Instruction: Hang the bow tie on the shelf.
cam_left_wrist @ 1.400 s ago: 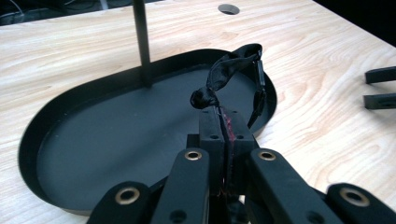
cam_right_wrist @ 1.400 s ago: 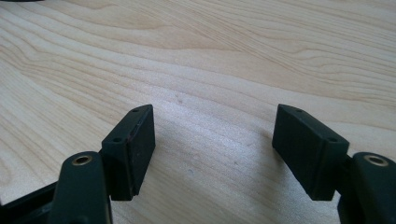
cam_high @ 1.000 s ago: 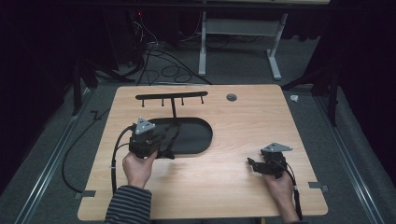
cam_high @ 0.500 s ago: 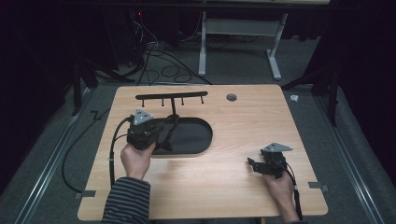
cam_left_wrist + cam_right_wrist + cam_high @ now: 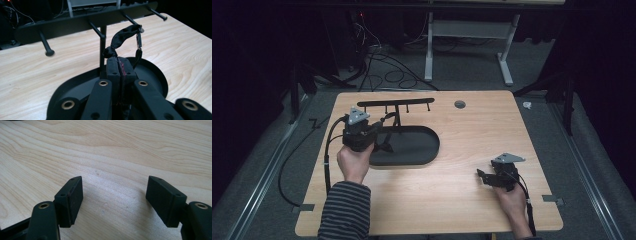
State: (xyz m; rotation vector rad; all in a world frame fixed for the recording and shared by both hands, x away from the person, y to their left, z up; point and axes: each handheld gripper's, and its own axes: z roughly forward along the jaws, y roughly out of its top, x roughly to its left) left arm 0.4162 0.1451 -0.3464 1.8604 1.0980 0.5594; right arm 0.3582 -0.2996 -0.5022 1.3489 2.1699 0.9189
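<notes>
Step in hand: our left gripper (image 5: 119, 65), jaws clamped on the black strap (image 5: 121, 37), lifts it toward a peg (image 5: 130, 18) at one o'clock. Next, we loop it over. Our right gripper (image 5: 114, 200) idles, jaws wide, empty.

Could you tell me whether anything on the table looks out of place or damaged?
Nothing stands out. The black stand sits upright on the table, its pegs intact. The left gripper pinches a black strap near a peg; the right gripper rests open.
</notes>
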